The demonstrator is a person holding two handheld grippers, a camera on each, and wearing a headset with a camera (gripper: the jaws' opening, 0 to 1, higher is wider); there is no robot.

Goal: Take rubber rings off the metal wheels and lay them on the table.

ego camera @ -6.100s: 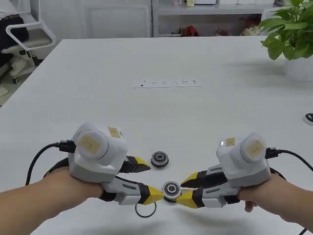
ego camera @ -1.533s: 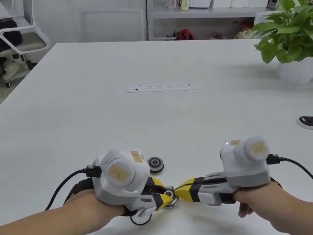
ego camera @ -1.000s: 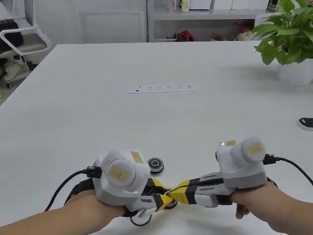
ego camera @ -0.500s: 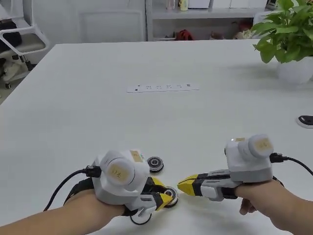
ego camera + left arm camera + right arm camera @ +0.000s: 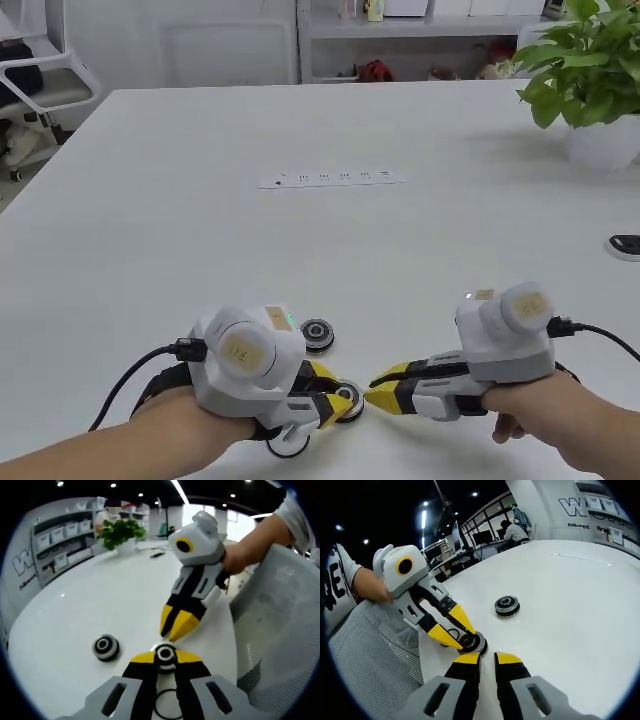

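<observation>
Slippage is the main worry here. The left gripper (image 5: 165, 658) is clamped on a wheel (image 5: 165, 653), held low over the table (image 5: 330, 240) near the person's edge. In the left gripper view the hub faces along the jaws, with a yellow tip on either side. The right gripper (image 5: 487, 660) points at that wheel from the opposite side. Its tips are just short of the rim, and its jaws are a narrow slit apart with nothing between them. The rim looks dark, but I cannot tell for certain that rubber sits on it.

If the left tips bear on the rubber itself, they pin it, and a pull would probably stretch it rather than peel it. With so narrow a slit, the right tips may skid off the metal instead of catching the thin edge. A hard tug could twist the wheel out of the clamp, and a round part dropped this near the edge may roll off. A stretched ring let go suddenly could also snap away from the work.

A loose ring (image 5: 155, 708) lies on the table under the left gripper and could be dragged if that hand shifts. A second wheel (image 5: 317, 334) stands just beyond and might be knocked.
</observation>
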